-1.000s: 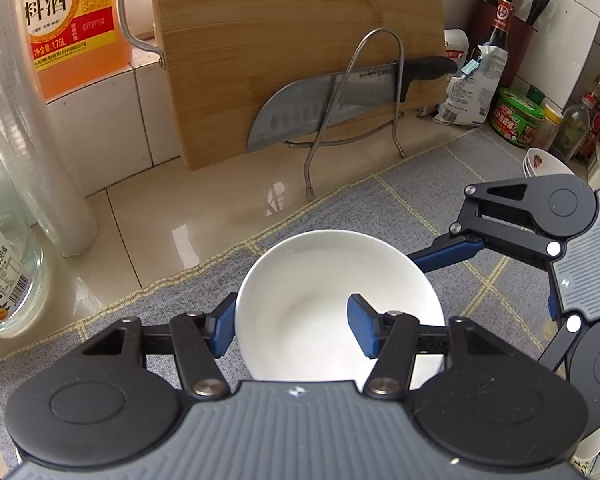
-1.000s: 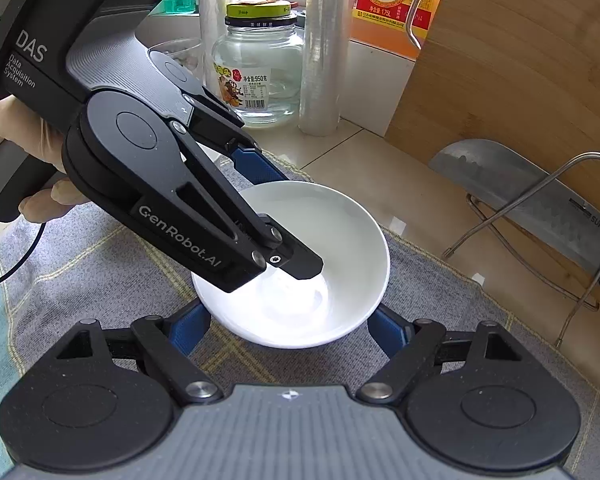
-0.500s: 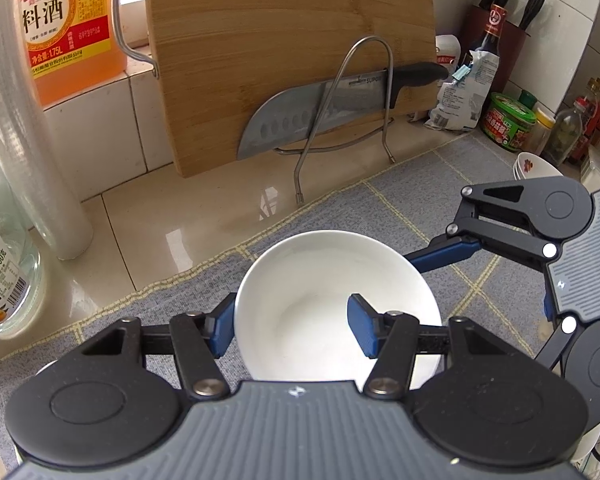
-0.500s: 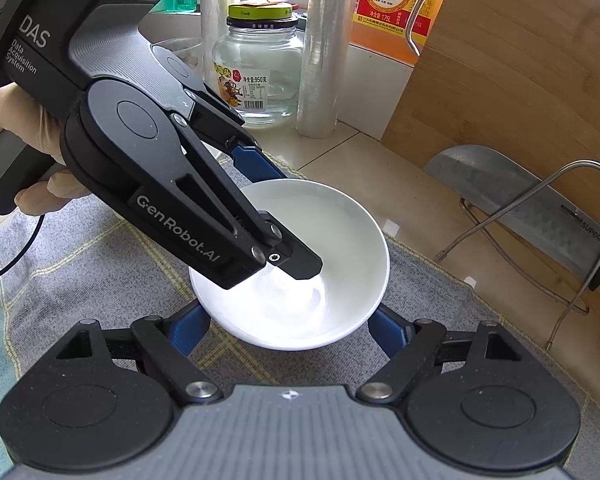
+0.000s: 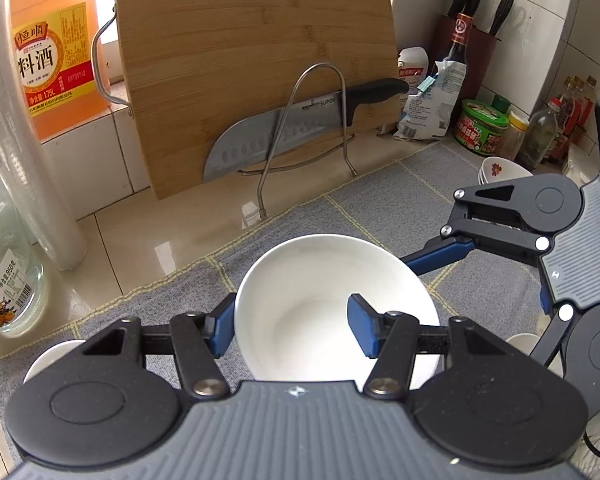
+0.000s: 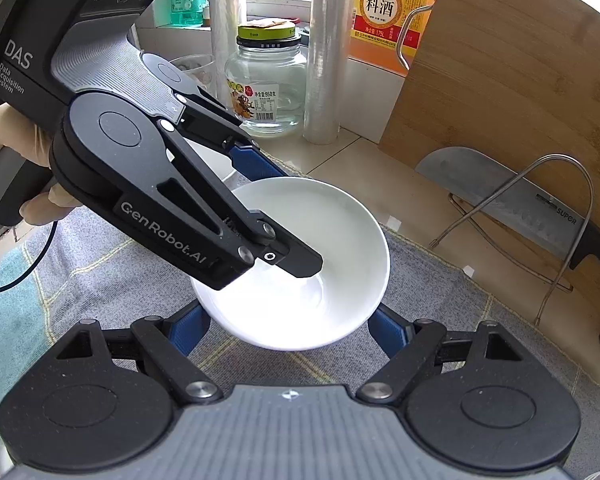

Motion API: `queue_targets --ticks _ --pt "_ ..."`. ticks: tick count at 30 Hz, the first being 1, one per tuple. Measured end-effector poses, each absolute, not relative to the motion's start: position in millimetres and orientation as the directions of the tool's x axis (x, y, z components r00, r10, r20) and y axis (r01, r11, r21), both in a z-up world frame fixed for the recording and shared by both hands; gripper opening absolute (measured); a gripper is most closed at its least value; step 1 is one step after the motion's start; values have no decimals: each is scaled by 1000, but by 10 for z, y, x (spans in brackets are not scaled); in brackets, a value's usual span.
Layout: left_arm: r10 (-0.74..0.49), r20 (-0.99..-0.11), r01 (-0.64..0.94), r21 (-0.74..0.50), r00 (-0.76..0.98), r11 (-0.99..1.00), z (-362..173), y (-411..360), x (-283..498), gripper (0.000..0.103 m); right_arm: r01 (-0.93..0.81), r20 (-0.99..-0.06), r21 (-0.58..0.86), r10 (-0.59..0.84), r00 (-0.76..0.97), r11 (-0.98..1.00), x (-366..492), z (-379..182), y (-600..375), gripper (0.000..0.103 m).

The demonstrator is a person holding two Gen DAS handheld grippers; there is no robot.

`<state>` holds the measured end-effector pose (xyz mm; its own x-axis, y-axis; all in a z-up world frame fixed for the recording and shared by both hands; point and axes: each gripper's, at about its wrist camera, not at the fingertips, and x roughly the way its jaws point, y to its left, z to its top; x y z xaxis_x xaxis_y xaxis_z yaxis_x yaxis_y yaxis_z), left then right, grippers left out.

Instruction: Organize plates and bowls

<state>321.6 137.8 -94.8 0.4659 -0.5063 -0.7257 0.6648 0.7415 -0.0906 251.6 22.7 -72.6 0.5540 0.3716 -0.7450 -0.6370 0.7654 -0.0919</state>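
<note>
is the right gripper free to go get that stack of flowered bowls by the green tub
Probably not yet: the right gripper has its fingers on either side of the white bowl, which the left gripper also clamps. The flowered bowls stand unobstructed.

— What can't we make out here?
— Our left gripper (image 6: 278, 216) covers the near-left rim of the white bowl (image 6: 320, 240), so the inner pad is hidden.
— And the right gripper (image 5: 446, 254)?
— We see one blue finger passing behind the bowl; its tip is out of sight.
— The small bowls (image 5: 496, 170) at the back?
— Stacked, partly hidden; we can't count them.
</note>
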Motion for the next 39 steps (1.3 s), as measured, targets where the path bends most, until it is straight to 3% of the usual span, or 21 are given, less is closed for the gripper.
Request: queue_targets --ticks 39 --pt "-496 -721 656 -76 484 751 -741 672 1870 57 -656 -730 -52 419 539 753 1257 -570 -548 89"
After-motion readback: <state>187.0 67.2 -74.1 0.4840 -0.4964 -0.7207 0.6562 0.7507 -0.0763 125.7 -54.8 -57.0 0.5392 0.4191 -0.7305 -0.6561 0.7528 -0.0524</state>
